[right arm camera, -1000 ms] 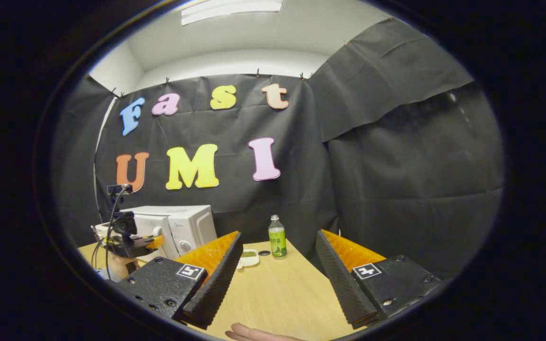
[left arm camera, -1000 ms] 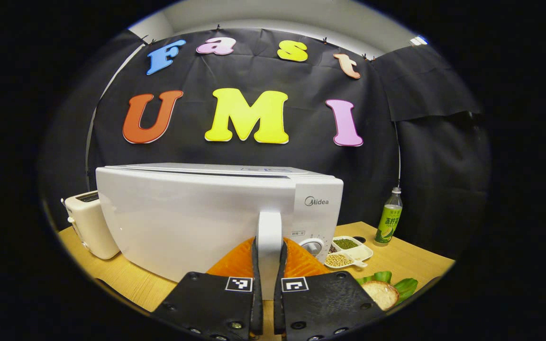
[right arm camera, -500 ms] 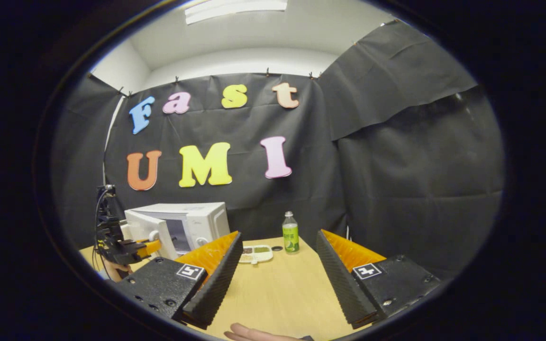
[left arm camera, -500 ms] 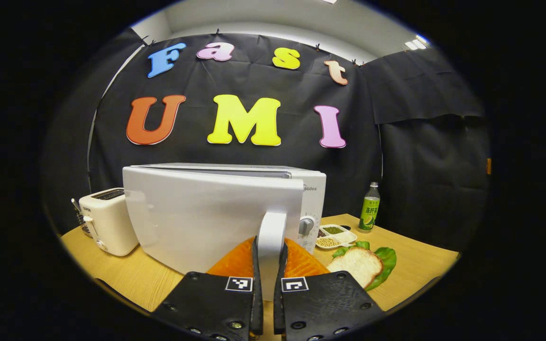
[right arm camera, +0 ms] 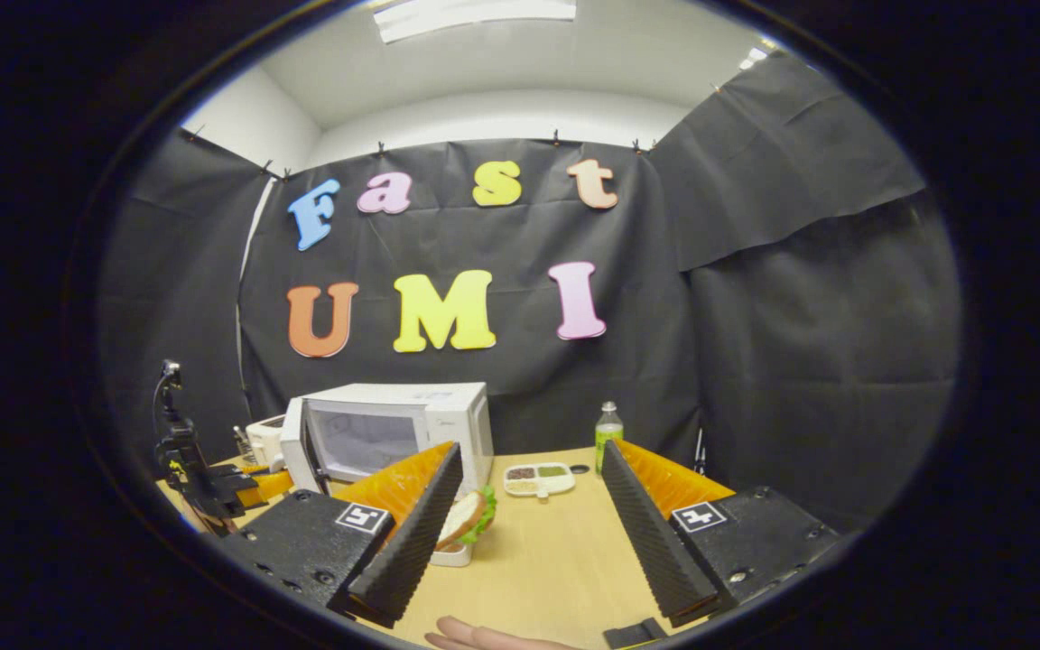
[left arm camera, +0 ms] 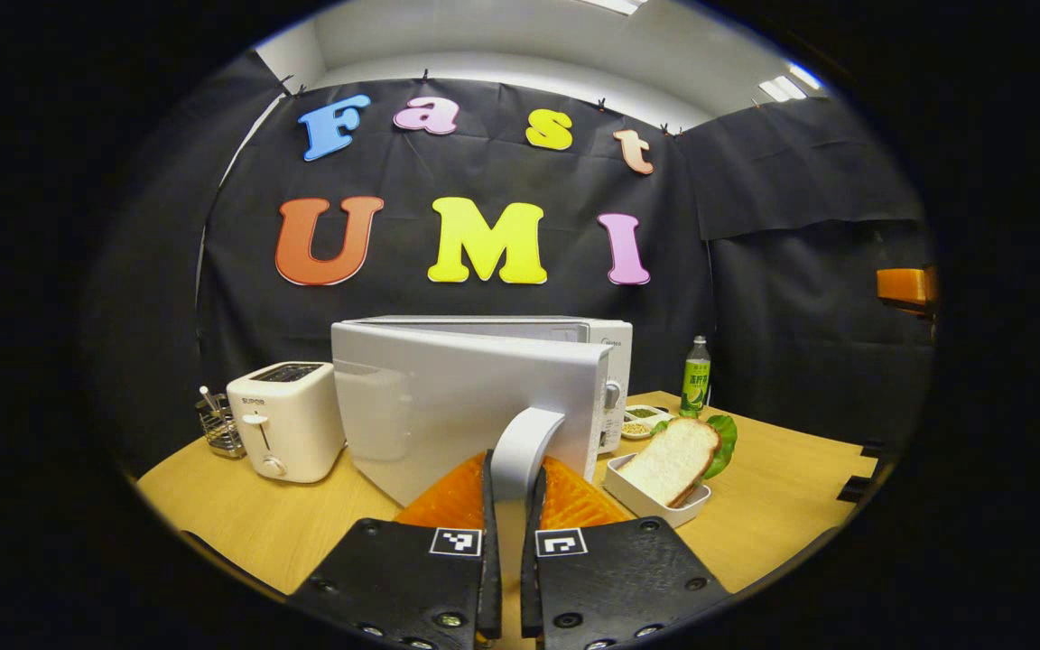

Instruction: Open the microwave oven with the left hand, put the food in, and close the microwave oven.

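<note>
Left gripper view has our left tongs [left arm camera: 509, 506] clamped on the microwave's [left arm camera: 606, 361] door handle [left arm camera: 520, 447]; we'd swing wide, following the hinge arc. Right tongs [right arm camera: 524, 524] gape empty; the bread tray [left arm camera: 664, 495] waits on the bench [left arm camera: 782, 506] just beside the door.

Toaster [left arm camera: 286, 421], bottle [left arm camera: 695, 376], utensil rack [left arm camera: 216, 424]

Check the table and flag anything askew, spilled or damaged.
Nothing stands out. The microwave door is swung partly open, held at its handle by the left claw. The bread slice leans in its white tray; nothing spilled.
</note>
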Motion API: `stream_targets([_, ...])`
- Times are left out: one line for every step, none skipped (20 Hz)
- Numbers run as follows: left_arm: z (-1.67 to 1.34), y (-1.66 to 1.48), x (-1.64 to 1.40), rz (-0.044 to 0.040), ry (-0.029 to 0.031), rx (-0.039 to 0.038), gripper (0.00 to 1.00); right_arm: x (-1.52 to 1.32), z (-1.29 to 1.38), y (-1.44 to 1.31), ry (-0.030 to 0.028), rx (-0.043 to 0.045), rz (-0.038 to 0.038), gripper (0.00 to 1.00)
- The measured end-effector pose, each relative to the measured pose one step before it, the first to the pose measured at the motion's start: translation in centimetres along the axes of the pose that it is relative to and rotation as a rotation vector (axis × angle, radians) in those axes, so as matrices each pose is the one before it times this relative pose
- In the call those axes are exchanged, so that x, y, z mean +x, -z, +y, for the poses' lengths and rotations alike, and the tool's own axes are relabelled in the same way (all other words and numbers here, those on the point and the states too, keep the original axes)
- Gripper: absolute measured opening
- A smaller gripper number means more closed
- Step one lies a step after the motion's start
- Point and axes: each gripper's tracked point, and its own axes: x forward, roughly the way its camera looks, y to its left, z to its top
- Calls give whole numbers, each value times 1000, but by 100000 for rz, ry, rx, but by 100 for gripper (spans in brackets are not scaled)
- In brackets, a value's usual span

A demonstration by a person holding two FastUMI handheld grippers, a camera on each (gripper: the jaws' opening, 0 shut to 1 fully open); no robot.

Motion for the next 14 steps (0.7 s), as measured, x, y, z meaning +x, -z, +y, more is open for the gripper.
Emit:
stream_targets([1008, 122, -1007, 520, -257, 694, 7, -59, 1014, 25, -1356, 179, 723, 99])
stream_targets([1101, 164, -875, 896, -453, 207, 7, -68, 998, -88, -1464, 133, 424, 99])
stream_targets([1164, 69, -895, 195, -860, 155, 7, -17, 888, 4, -1219, -389, 633, 99])
stream_targets([1270, 201, -850, 686, -1246, 372, 7, -15, 788, -29, -1042, -917, 613, 98])
stream_targets([1485, 68, -922, 204, -1581, 1126, 7, -43, 756, -134, -975, -495, 250, 98])
stream_targets([1209, 117, -746, 165, -1393, 815, 7, -2, 707, -106, -795, -100, 467, 99])
stream_targets([1597, 198, -790, 435, -1787, -288, 7, -46, 680, -81, -929, 193, 436, 99])
stream_targets([1254, 140, -511, -18, -1368, -486, 7, -22, 598, -38, -878, 285, 686, 99])
stream_targets([1552, 112, -576, 81, -1923, 43, 7, -31, 532, 118, -603, 68, 765, 99])
stream_targets([1585, 177, -448, -64, -2185, 298, 7, -29, 519, 52, -529, -41, 967, 99])
stream_targets([1605, 205, -368, 58, -1890, 222, 7, -54, 475, 117, -430, -79, 820, 99])
stream_targets([1328, 147, -228, 72, -976, -242, 17, 46, 518, 33, -482, -301, 1001, 99])
stream_targets([1222, 74, -168, -278, 66, -1424, 7, 49, 508, 231, -393, -581, 963, 99])
stream_targets([965, 249, -246, 40, 988, -2957, 7, 20, 437, 71, -285, -736, 809, 99])
